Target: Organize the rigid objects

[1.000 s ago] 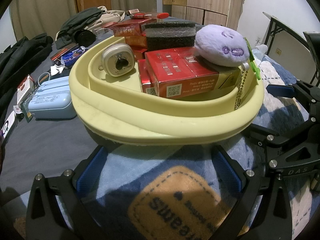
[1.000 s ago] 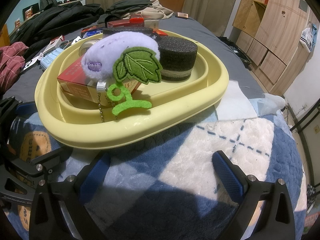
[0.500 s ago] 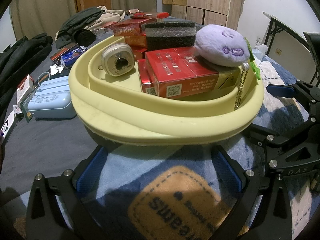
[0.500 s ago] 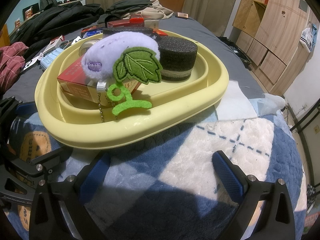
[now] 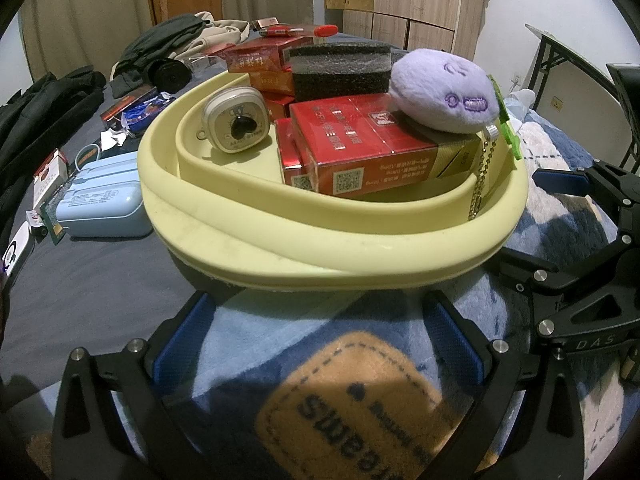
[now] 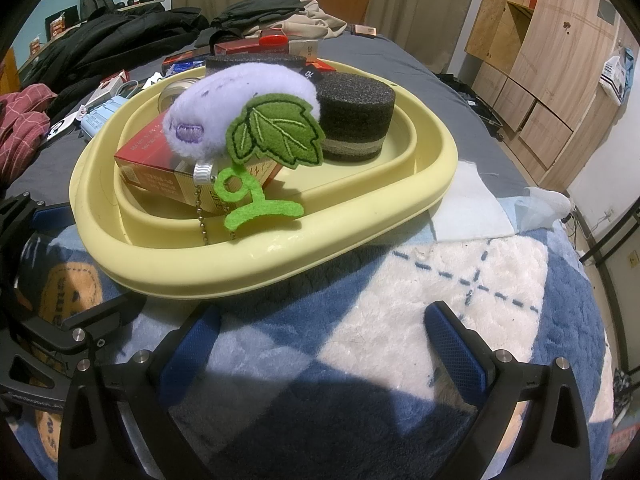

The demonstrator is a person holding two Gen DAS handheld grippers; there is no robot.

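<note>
A pale yellow basin [image 5: 320,248] [image 6: 360,216] sits on a blue and white blanket. It holds red cartons [image 5: 360,152], a black foam block [image 5: 340,70] [image 6: 356,116], a small cream case [image 5: 236,120] and a purple plush [image 5: 444,96] [image 6: 240,108] with a green felt leaf [image 6: 276,136] and a bead chain. My left gripper [image 5: 316,352] is open and empty just short of the basin's near rim. My right gripper [image 6: 320,352] is open and empty in front of the rim too. Each gripper shows at the edge of the other's view.
Beside the basin on the dark sheet lie a light blue case [image 5: 100,208], small boxes and packets [image 5: 132,108], and dark clothes [image 5: 40,112]. A white cloth [image 6: 468,208] lies right of the basin. Wooden cabinets [image 6: 532,80] stand beyond the bed.
</note>
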